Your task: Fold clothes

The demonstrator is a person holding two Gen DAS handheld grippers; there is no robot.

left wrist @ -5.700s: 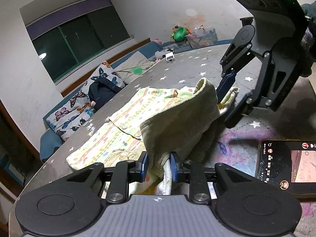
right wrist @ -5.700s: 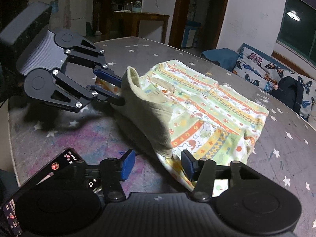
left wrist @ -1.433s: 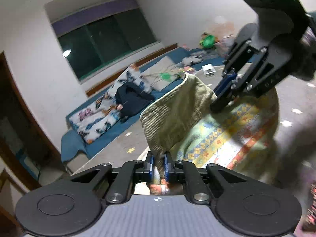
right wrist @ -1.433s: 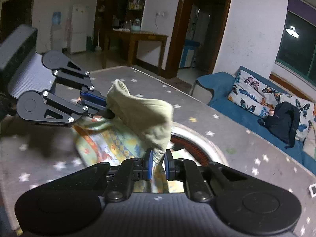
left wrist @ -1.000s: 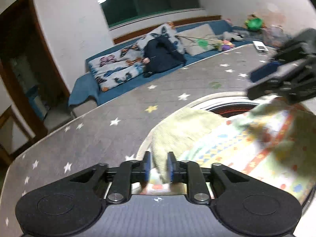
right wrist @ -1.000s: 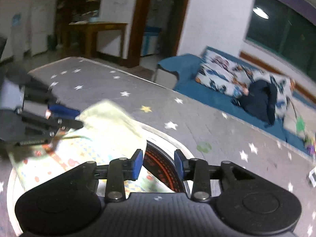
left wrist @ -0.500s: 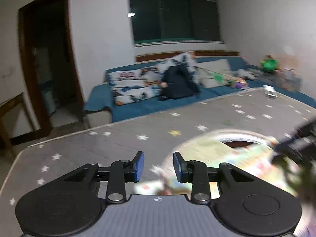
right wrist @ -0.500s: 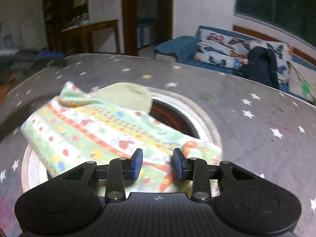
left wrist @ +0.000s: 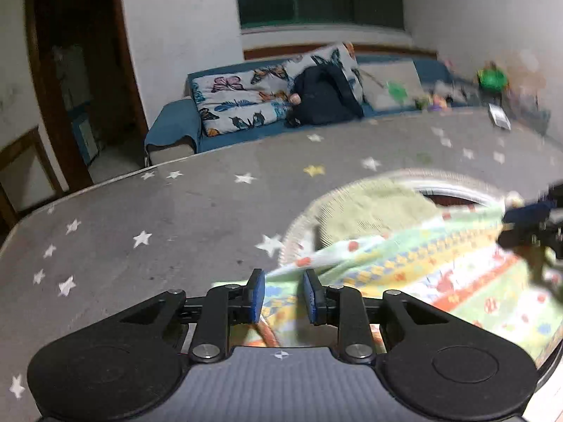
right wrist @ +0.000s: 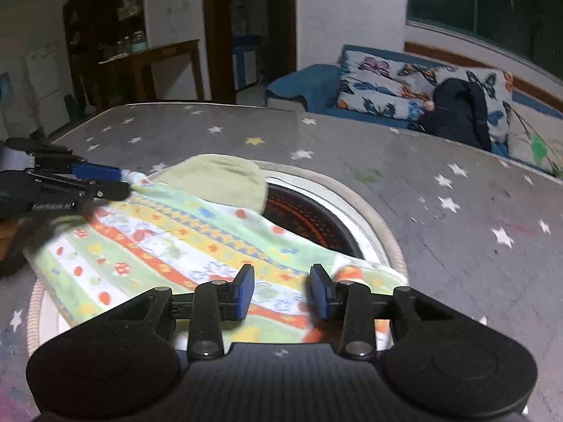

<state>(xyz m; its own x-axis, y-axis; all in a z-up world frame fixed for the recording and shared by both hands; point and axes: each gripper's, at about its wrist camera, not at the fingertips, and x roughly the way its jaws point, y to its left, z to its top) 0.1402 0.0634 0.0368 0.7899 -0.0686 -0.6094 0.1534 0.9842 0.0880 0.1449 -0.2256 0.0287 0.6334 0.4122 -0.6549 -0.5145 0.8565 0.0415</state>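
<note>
A folded child's garment, striped with colourful prints (right wrist: pixel 176 249) and an olive-green corduroy part (right wrist: pixel 218 179), lies across the round white-rimmed opening (right wrist: pixel 362 207) in the grey star-patterned table (right wrist: pixel 440 161). It also shows in the left wrist view (left wrist: pixel 415 270). My left gripper (left wrist: pixel 280 297) is open, its fingers just above the garment's near edge. My right gripper (right wrist: pixel 283 292) is open over the garment's other edge. Each gripper shows in the other's view: the left gripper (right wrist: pixel 95 179) and the right gripper (left wrist: pixel 527 221), both at the garment's edge.
A blue sofa (right wrist: pixel 309 81) with butterfly cushions (left wrist: pixel 242 102) and a dark bag (left wrist: pixel 323 95) runs behind the table. Toys and a small box (left wrist: pixel 499 119) sit at the far right of the table. A doorway and a wooden table (right wrist: pixel 151 59) are at the back.
Both grippers carried the garment up and over, laid it on the round opening and opened. They have let go and now rest open at its edges.
</note>
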